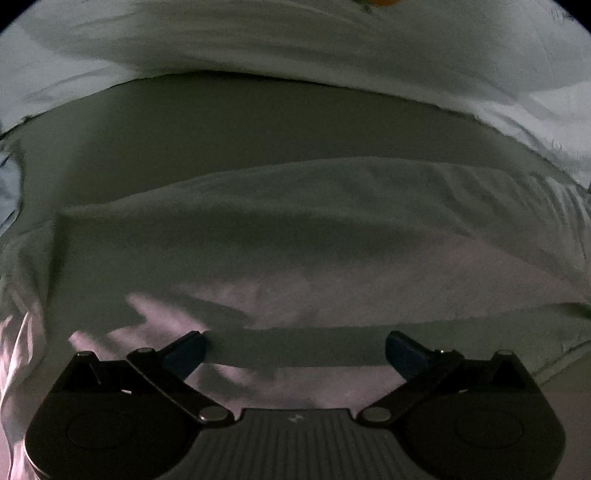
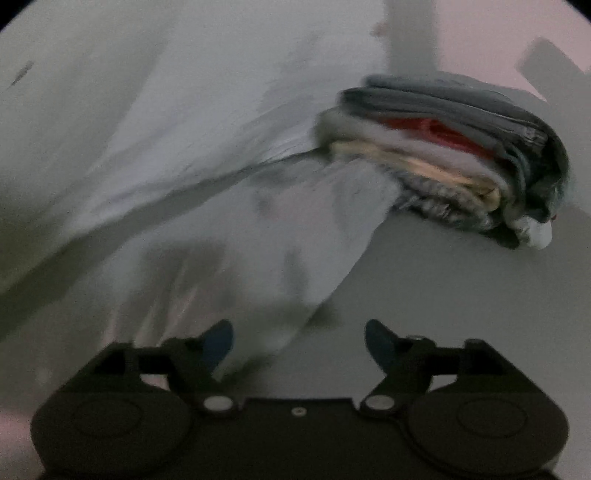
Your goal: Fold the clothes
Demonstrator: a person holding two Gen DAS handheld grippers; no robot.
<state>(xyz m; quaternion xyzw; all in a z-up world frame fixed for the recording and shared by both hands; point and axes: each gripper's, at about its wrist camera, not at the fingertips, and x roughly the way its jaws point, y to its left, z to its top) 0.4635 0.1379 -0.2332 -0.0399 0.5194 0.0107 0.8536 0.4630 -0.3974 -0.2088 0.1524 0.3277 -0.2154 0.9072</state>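
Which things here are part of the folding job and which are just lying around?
Job:
white garment
left gripper, open
right gripper, open
stack of folded clothes

Lying about:
orange thing at the top edge, too cut off to identify

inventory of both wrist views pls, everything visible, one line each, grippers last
white garment: 1, white, spread flat below the left gripper with a folded-over panel nearest it; right wrist view shows white cloth too, blurred, probably the same piece
stack of folded clothes: 1 pile, grey on top with red, white and cream layers below, upper right of the right wrist view, beside the white cloth
work surface: 1, pale grey, under everything
orange object: 1, orange, top edge of the left wrist view, mostly cut off, cannot identify
left gripper: 1, black with blue pads, open, nothing between them
right gripper: 1, black with blue pads, open, over the cloth edge
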